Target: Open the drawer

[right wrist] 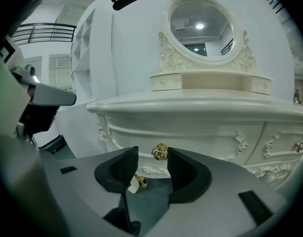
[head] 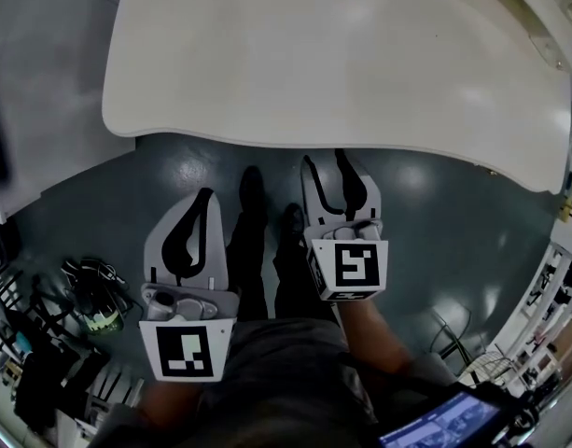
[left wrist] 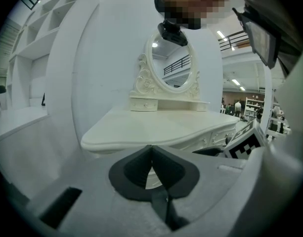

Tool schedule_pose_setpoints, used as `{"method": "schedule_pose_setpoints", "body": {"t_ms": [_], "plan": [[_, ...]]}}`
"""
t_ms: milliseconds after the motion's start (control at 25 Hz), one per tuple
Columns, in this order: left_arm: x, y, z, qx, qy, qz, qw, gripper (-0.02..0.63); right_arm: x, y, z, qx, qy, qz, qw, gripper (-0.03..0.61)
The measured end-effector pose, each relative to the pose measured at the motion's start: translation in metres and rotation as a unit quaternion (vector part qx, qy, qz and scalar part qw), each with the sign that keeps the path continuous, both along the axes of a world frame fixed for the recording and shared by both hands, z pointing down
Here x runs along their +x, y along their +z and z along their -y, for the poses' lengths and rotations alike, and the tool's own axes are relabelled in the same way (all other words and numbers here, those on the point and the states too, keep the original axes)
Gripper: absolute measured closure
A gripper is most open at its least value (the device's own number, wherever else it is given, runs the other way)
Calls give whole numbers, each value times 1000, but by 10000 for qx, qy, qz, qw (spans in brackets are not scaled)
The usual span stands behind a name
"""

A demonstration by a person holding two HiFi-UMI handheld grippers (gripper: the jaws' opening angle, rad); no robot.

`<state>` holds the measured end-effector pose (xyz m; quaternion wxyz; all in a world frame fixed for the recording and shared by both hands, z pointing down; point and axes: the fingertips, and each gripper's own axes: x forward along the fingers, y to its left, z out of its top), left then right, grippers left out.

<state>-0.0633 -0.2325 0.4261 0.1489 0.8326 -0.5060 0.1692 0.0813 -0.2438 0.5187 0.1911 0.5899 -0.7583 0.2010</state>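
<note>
Head view: left claw (head: 197, 203) and right claw (head: 326, 161) hang before the cream bench (head: 360, 63).

Left gripper view: jaws pressed together, nothing held.

Right gripper view: jaws wide apart, framing the untouched gold knob (right wrist: 159, 152) of the closed cream drawer (right wrist: 200, 143).

No letters, numbers or brand names can be read anywhere. The only sign-like marks are black-and-white square patterns, not text. One is on the marker cube (head: 187, 351) behind the fingers of the left gripper (head: 206, 196), and one is on the other cube (head: 353, 267) behind those of the right gripper (head: 325, 160). A small screen (head: 444, 423) well behind the right fingers is too blurred to read.
</note>
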Motion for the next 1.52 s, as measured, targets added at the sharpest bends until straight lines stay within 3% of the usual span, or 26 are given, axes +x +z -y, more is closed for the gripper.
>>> {"method": "schedule_pose_setpoints", "body": {"t_ms": [600,840,1520], "plan": [[-23,15,10,-201,-172,58,9996,598,2,21,28,-149,153,-244,9995,411],[-30,-12,1,-69,-188,26,9998,598,-3,-1,19,-176,301,-321,9989,427],[-27,-17,-4,16,-224,34,9997,598,5,0,18,-99,285,-250,9992,454]]}}
